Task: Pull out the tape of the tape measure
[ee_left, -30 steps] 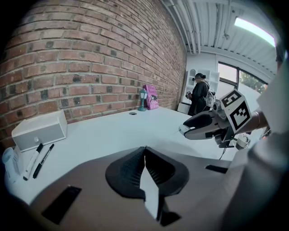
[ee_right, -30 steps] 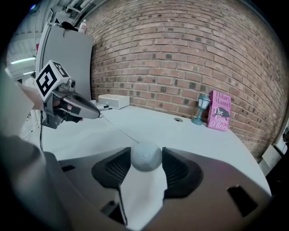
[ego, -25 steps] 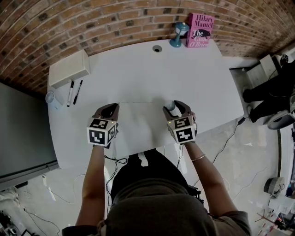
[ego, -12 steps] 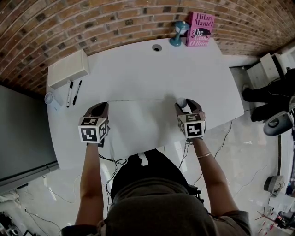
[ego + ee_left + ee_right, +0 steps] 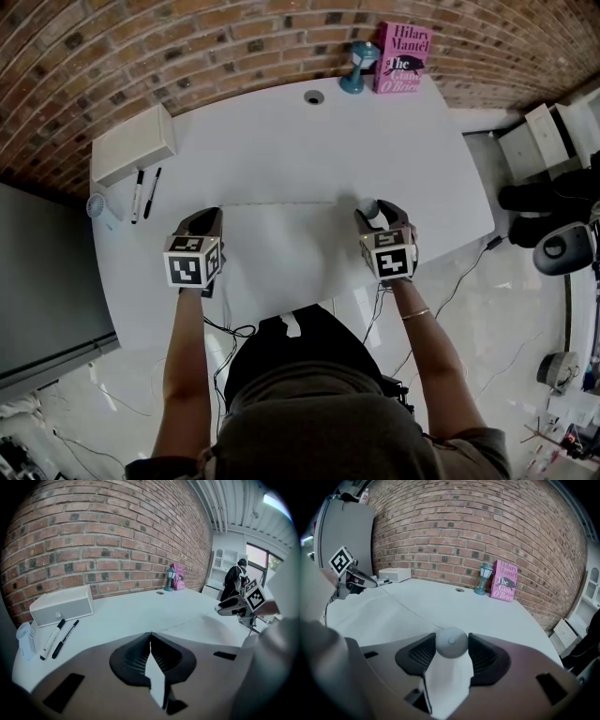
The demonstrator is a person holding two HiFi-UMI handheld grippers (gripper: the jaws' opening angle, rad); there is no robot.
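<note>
A round grey tape measure is clamped between the jaws of my right gripper at the table's near right; its case fills the gap between the pads. A thin tape runs taut and level from it across the white table to my left gripper. The left jaws are shut on the tape's end. From the left gripper the tape leads off to the right gripper. In the right gripper view the tape runs toward the left gripper.
A white box and two pens lie at the table's far left. A pink book and a blue lantern stand against the brick wall. A cable hole is near the back edge. Cables hang below the near edge.
The two grippers have drawn apart, left going left and right going right, so the tape between them is longer. In the last half second they have hardly moved.
</note>
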